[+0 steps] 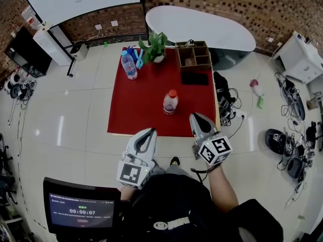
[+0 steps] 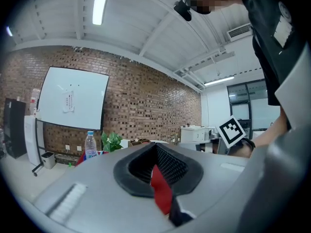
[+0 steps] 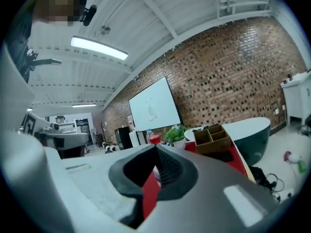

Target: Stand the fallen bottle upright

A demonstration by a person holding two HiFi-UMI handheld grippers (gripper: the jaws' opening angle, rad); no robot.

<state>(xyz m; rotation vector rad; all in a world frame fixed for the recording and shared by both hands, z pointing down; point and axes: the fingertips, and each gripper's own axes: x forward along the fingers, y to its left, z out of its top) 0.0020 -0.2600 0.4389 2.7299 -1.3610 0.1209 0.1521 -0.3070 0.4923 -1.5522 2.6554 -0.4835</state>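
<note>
Red tablecloth (image 1: 144,102) fills the middle of the head view, seen from steeply above, with pale floor all round it. Near the centre of the cloth stands the red-capped bottle (image 1: 170,102), clear-bodied, upright, and touched by nothing. Both grippers are at the cloth's near edge, apart from the bottle.

The left gripper (image 1: 151,132) has its jaws pressed together with nothing between them. The right gripper (image 1: 195,116) is likewise closed tight and empty. It points toward the bottle, whose red cap shows just above its jaw tips in the right gripper view.

Along the far edge, a blue-capped bottle (image 1: 129,64) stands upright near the left corner, with a leafy potted plant (image 1: 155,47) just beside it, then a wooden divided box (image 1: 193,55). A flat black object (image 1: 195,78) lies just in front of the box.
</note>
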